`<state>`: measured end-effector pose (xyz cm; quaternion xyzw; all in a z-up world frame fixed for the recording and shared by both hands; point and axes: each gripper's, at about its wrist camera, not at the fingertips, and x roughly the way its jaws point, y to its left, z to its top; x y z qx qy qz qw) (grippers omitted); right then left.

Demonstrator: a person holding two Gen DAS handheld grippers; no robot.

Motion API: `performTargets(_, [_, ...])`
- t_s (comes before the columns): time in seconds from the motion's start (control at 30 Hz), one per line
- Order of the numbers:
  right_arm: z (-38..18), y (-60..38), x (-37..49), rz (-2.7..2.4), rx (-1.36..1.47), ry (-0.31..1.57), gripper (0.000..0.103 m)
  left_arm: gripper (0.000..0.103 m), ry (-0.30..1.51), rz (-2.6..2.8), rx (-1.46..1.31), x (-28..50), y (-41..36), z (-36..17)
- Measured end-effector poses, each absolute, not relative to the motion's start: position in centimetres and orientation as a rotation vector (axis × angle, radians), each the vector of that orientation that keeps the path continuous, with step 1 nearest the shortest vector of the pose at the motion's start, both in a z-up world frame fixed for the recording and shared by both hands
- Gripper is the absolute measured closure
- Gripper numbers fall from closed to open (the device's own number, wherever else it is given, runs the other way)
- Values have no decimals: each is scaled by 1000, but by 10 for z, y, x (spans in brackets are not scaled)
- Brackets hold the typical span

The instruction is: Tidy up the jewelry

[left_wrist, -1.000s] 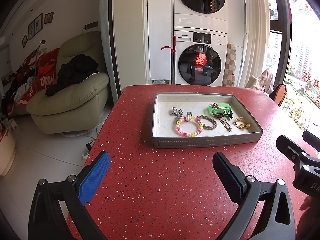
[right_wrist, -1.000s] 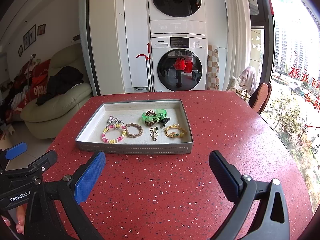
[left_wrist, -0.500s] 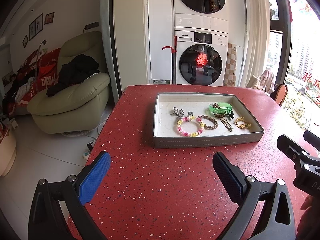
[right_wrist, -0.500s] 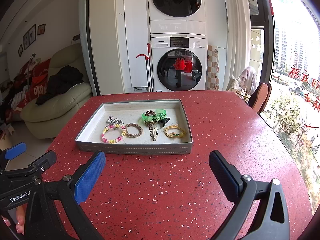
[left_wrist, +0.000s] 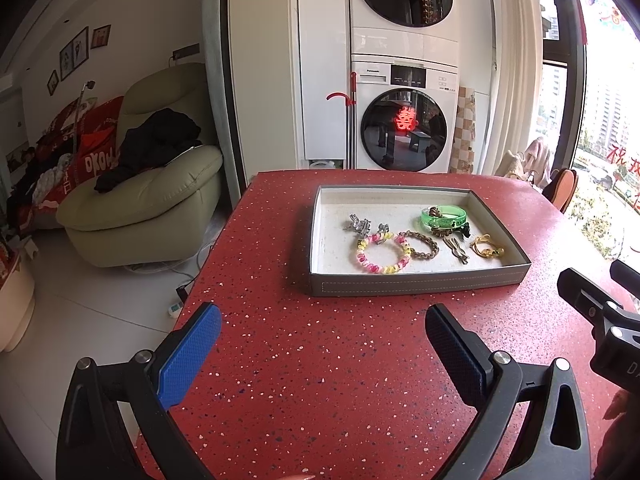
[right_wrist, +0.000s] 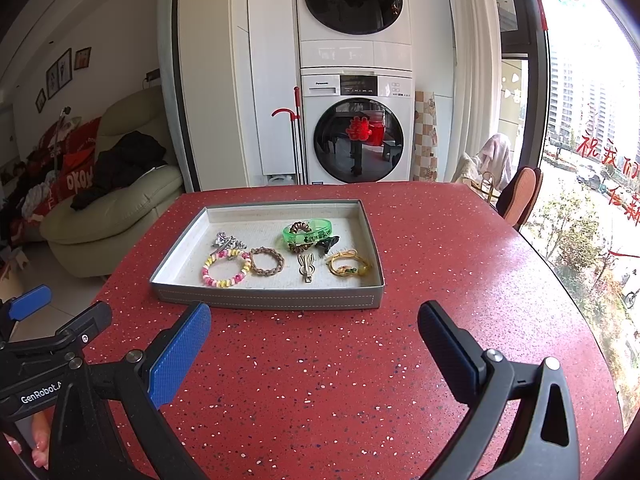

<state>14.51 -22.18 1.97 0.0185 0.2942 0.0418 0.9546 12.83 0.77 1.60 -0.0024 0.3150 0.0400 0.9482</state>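
Both the left gripper (left_wrist: 322, 342) and right gripper (right_wrist: 314, 336) hung spread, empty, near the table's front edge; the beaded bracelet (right_wrist: 225, 268) lay in the tray's (right_wrist: 264, 299) front-left corner, light, slippery, probably best pinched across its strand

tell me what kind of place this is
Most likely a lived-in home: a stacked washer and dryer stand in a wall niche, a cream armchair holds dark clothes, and the jewelry tray sits on a red speckled table beside a big window.
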Motion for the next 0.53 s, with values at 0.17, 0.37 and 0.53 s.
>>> performTargets(0.17, [20, -222, 145, 85, 38, 599, 0, 0, 642, 94, 1, 128, 8, 16])
performTargets(0.37, [19, -222, 146, 84, 37, 604, 0, 0, 642, 87, -10, 128, 6, 16])
performTargets(0.53, [17, -222, 145, 86, 36, 610, 0, 0, 637, 76, 6, 127, 2, 15])
